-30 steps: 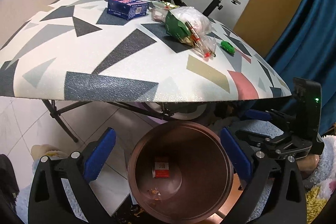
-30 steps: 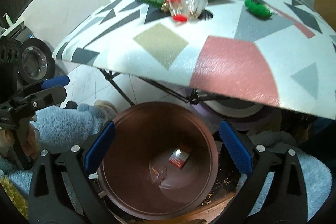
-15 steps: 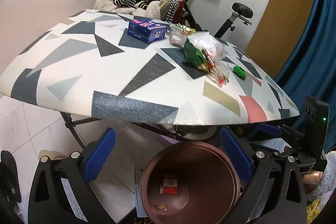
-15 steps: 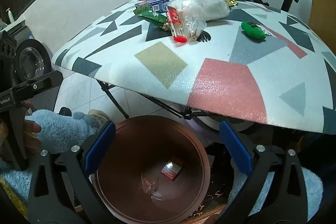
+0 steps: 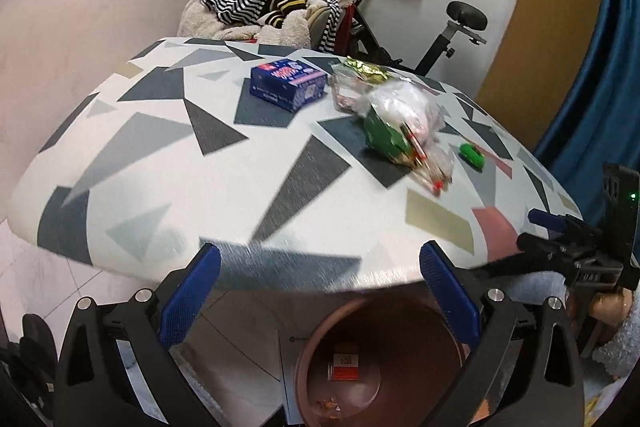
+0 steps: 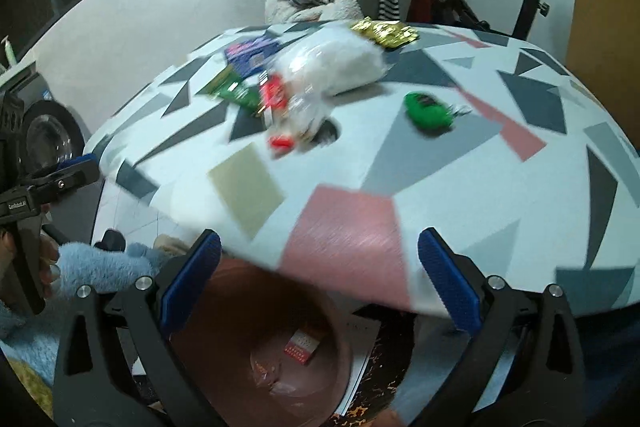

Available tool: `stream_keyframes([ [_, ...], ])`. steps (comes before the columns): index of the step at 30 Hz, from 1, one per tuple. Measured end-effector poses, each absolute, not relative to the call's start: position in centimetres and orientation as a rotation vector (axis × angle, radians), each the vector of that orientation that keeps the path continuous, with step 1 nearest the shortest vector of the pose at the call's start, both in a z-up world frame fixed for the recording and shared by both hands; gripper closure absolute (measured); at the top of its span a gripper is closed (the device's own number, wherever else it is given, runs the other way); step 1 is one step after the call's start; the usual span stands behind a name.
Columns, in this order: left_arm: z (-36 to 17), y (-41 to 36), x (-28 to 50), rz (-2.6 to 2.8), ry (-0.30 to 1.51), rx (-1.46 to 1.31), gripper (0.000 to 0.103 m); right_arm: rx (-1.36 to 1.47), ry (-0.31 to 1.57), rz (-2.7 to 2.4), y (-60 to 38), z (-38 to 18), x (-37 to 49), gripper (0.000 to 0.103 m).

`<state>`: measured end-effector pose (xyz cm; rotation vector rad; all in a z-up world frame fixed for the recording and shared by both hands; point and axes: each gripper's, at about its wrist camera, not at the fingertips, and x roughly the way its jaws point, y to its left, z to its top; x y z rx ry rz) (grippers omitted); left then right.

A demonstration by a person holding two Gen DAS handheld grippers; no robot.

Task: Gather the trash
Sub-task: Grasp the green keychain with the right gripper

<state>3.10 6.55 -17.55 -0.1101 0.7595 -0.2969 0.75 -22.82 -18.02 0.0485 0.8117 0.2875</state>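
Below the worktop (image 5: 168, 163), brown bin (image 5: 384, 363): one red packet (image 5: 345, 367) deposited. Worktop: blue box (image 5: 287, 87), wrapper heap (image 5: 400, 123), green item (image 5: 472, 155) uncollected. Left claw (image 5: 318, 303) and right claw (image 6: 318, 297): both released, carrying nothing.

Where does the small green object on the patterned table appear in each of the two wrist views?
Left wrist view: the green object lies right of centre, near the table's right edge.
Right wrist view: the green object lies right of centre, in the upper half.
Shared landmark: the clear plastic bag, just to its left in both.
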Motion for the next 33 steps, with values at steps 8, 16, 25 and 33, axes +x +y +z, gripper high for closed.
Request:
stream_keyframes([
  [8, -15.5, 8.1, 7.0, -0.269, 0.783, -0.162, 0.006, 0.122, 0.788, 0.207, -27.6, -16.2, 5.0, 0.006],
  [16, -14.4, 7.1, 10.8, -0.273, 0.793, -0.116, 0.006, 0.047, 0.828, 0.219, -29.5, -16.1, 10.5, 0.026],
  [25, -14.7, 6.4, 14.4, -0.279, 0.824, -0.16, 0.006, -0.17, 0.948, 0.335, -26.8, -18.8, 15.8, 0.05],
  [33, -15.9, 6.4, 17.1, -0.28, 0.889, -0.261, 0.006, -0.147, 0.928, 0.369, -27.1, -19.1, 17.5, 0.07],
])
